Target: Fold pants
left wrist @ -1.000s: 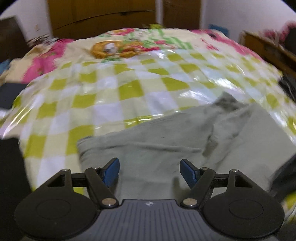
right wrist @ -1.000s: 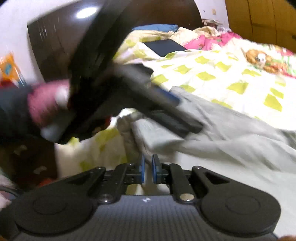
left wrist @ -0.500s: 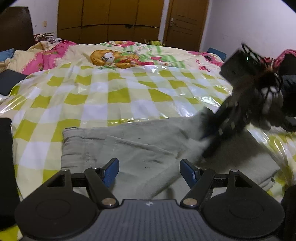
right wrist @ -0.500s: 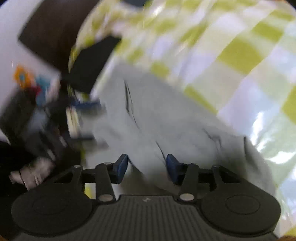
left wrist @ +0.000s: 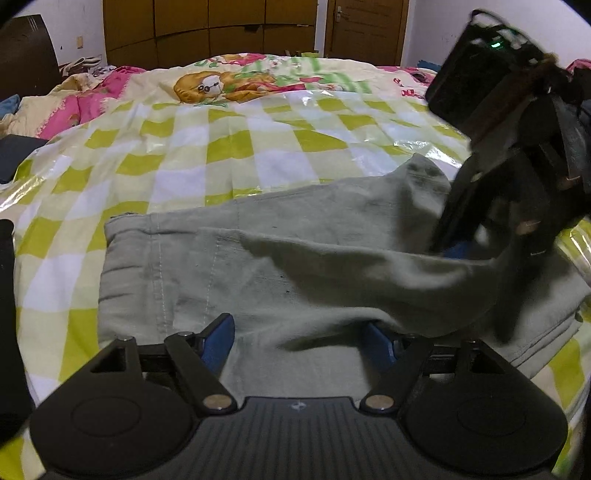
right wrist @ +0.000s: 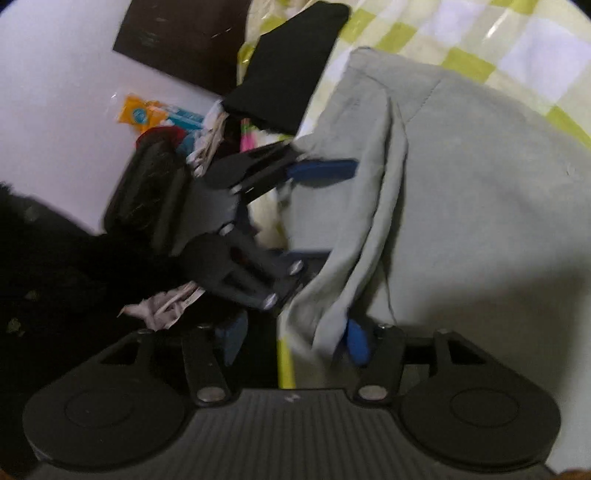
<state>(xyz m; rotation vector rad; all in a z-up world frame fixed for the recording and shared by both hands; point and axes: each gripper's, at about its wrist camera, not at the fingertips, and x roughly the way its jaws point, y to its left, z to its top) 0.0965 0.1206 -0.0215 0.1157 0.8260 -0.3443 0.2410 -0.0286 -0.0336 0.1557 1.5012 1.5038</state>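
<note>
Bedroom scene, wardrobe doors (left wrist: 207,33) behind; a bed (left wrist: 258,147) under a glossy yellow-and-white checked cover fills the left wrist view, and the grey-green pants (left wrist: 295,266) lie across the near part of that cover, already doubled on themselves, waistband end toward the left of the pants and a loose fold of cloth raised over their right half; a dark flat object (right wrist: 291,70) sits on the cover just beyond the pants' waistband corner. By the look of it the fabric is a soft, light woven cotton, limp enough to sag and crease where lifted, not slippery, not fragile; it should be taken at a seam, hem or folded edge, where several layers bunch and give the fingers something to bite, since a single layer would likely slide free. Left gripper (left wrist: 301,339) hovers low at the near edge of the pants, its blue fingers (left wrist: 218,341) spread wide, cloth lying between them but nothing clamped. Right gripper (right wrist: 295,341) reaches down over the right half of the pants, tilted steeply toward the cover; its fingers stand apart, a hanging fold of the pants draped against one blue pad (right wrist: 356,345); whether that fold is truly pinched cannot be told from either view, motion blur smearing the contact.
</note>
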